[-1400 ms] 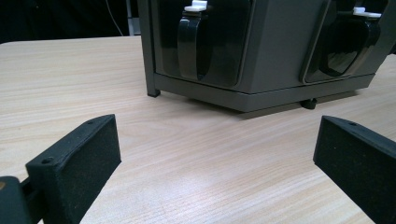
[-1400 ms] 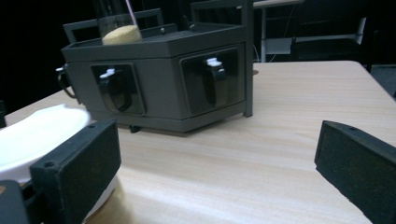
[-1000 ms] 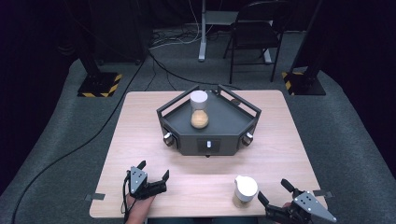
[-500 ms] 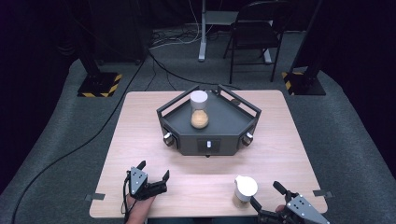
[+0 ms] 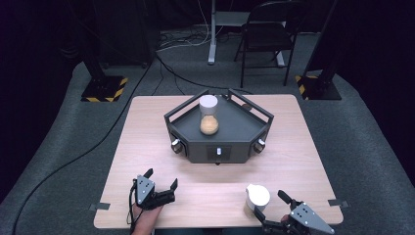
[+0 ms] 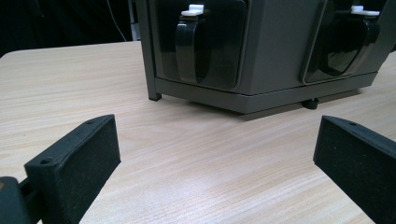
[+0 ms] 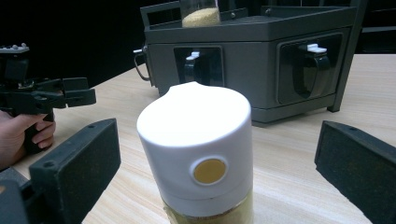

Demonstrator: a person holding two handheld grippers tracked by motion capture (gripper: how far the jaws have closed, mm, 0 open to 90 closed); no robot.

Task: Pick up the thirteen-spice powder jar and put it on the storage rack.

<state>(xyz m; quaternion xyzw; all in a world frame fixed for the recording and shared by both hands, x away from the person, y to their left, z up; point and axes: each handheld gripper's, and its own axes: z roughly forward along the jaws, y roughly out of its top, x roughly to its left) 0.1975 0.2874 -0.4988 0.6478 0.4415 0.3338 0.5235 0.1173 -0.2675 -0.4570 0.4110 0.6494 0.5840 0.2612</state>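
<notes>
No legible text, labels, brands or numbers on any surface, white-capped glass jar of yellow grains (image 7: 201, 158) carries an unlettered round yellow dot, dark grey hexagonal metal rack (image 5: 219, 128) unmarked

Light falls from above onto the table (image 5: 147, 147), which reads bright and even, while the floor (image 5: 58, 161) dims toward the edges and the background goes near black. The high view is soft and low in detail. The rack (image 5: 219, 132) throws a short, soft shadow on the wood beneath its base. In the right gripper view the jar's white cap (image 7: 198, 140) is overexposed, its top edge bleeding into glare, and the close jaws are slightly blurred. The left gripper view is sharp on the wood grain, with gloss on the rack's dark panels.
</notes>
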